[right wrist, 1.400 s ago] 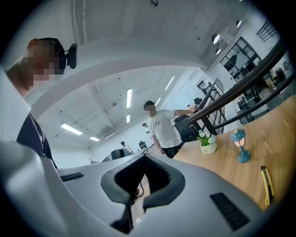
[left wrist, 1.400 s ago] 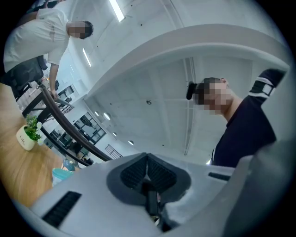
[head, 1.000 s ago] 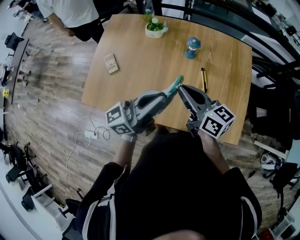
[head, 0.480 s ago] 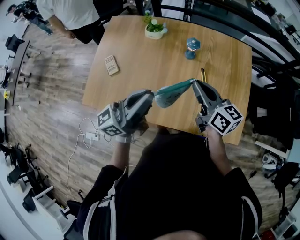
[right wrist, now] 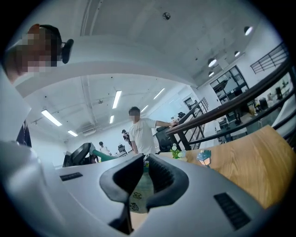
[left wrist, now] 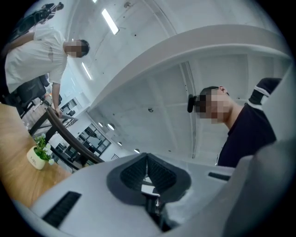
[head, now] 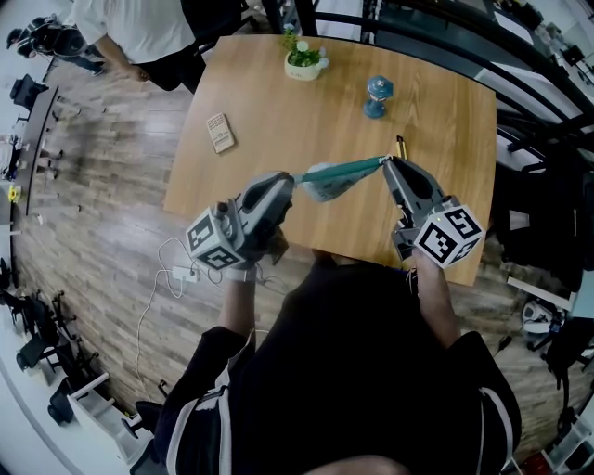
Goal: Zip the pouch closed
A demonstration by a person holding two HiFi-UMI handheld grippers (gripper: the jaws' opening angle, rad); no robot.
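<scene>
A teal pouch (head: 334, 174) hangs stretched above the near part of the wooden table (head: 269, 102), held between my two grippers. My left gripper (head: 290, 183) is shut on the pouch's left end; in the left gripper view its jaws (left wrist: 147, 175) pinch a small pale tab. My right gripper (head: 387, 163) grips the pouch's right tip. Its jaws are opening slightly, with pale printed pouch fabric (right wrist: 138, 196) still between the pads (right wrist: 159, 173). The right gripper view also shows the teal pouch (right wrist: 108, 156) running off to the left gripper (right wrist: 77, 155).
On the table stand a potted plant (head: 304, 57), a small blue lantern figure (head: 376, 93), a tan remote-like pad (head: 220, 132) and a dark pen (head: 403, 148). A person in a white shirt (head: 139, 28) leans at the far left corner. A white cable (head: 176, 269) lies on the floor.
The two grippers have drawn apart, the left going left and the right going right. The pouch, bunched between them before, is now pulled out long and taut.
</scene>
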